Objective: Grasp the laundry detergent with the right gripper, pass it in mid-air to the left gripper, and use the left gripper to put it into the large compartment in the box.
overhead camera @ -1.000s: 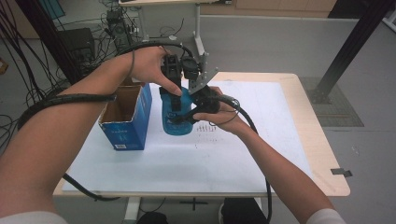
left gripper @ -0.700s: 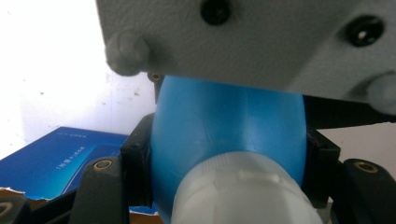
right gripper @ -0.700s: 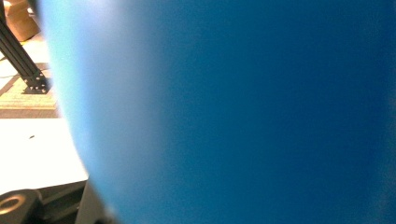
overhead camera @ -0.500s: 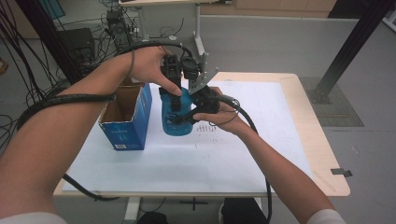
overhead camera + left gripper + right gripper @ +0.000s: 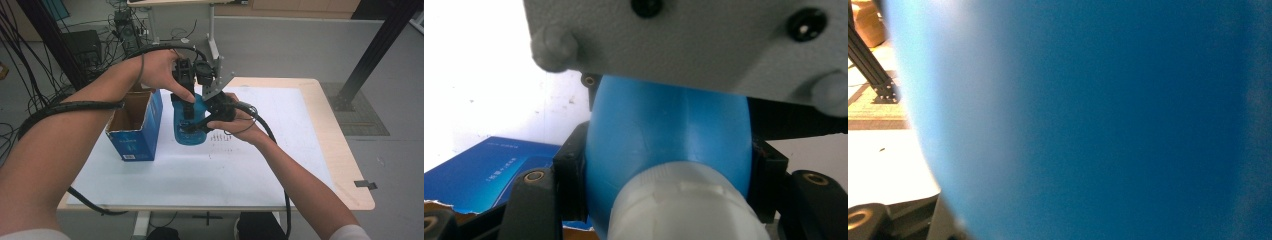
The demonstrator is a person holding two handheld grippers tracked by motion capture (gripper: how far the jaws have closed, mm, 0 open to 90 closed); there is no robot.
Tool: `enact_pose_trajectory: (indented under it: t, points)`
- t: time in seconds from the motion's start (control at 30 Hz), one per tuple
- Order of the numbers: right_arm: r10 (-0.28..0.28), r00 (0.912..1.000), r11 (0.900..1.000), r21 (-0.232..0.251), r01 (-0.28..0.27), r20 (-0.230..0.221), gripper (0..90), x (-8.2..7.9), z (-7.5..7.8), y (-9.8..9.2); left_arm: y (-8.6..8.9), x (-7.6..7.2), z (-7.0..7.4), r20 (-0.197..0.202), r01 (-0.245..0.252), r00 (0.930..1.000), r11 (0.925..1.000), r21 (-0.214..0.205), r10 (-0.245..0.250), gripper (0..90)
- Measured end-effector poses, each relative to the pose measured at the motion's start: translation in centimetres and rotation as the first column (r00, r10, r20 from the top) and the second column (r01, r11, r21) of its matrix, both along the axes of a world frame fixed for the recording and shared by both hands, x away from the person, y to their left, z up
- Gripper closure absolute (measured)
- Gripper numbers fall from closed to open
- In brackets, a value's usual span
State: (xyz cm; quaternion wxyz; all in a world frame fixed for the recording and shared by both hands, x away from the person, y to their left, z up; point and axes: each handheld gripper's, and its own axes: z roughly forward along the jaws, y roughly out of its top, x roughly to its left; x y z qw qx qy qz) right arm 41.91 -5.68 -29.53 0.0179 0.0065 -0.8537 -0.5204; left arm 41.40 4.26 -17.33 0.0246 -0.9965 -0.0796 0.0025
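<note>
No shift; blue bottle point(image 5: 190, 125), label unreadable.

Both forearms are bare, with white short sleeves just showing at the shoulders. The left gripper point(image 5: 186, 107) is black, built of blocky parts, and a thick black cable loops from it over the wrist and along the arm. The right gripper point(image 5: 212, 114) is black too, topped by a grey three-cornered plate point(image 5: 216, 80) with dark screws and rounded studs. Brass-coloured screw rings sit in its jaws' black arms.
</note>
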Motion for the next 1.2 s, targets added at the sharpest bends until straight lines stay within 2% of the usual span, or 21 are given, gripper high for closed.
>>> enact_pose_trajectory:
  t: [0.33, 0.73, 0.83, 0.87, 1.2]
  points:
    - [-0.007, 0.9999, 1.0, 0.0, 0.007, 0.007, 40.2, 0.07, -0.02, -0.04, 0.03, 0.02, -0.03, 0.002, 0.0, 1.0, 1.0, -0.003, 0.0, 37.6]
    - [-0.016, 0.9998, 0.9999, 0.0, 0.016, -0.01, 38.8, 0.17, -0.08, -0.13, -0.03, 0.1, 0.04, 0.007, 0.011, 0.9999, 0.9999, -0.007, -0.011, 37.6]
    - [-0.024, 0.9997, 0.9997, 0.0, 0.024, -0.001, 38.3, 0.3, -0.12, -0.16, -0.08, 0.1, 0.13, 0.008, 0.013, 0.9999, 0.9999, -0.004, -0.013, 37.6]
    - [-0.023, 0.9997, 0.9997, 0.004, 0.023, -0.011, 38.2, 0.31, -0.11, -0.21, -0.07, 0.12, 0.13, 0.01, 0.012, 0.9999, 0.9999, -0.008, -0.012, 37.7]
    - [-0.027, 0.9996, 0.9996, 0.001, 0.027, 0.002, 38.1, 0.3, -0.11, -0.31, -0.2, 0.11, 0.1, 0.008, 0.014, 0.9999, 0.9999, -0.006, -0.014, 37.7]
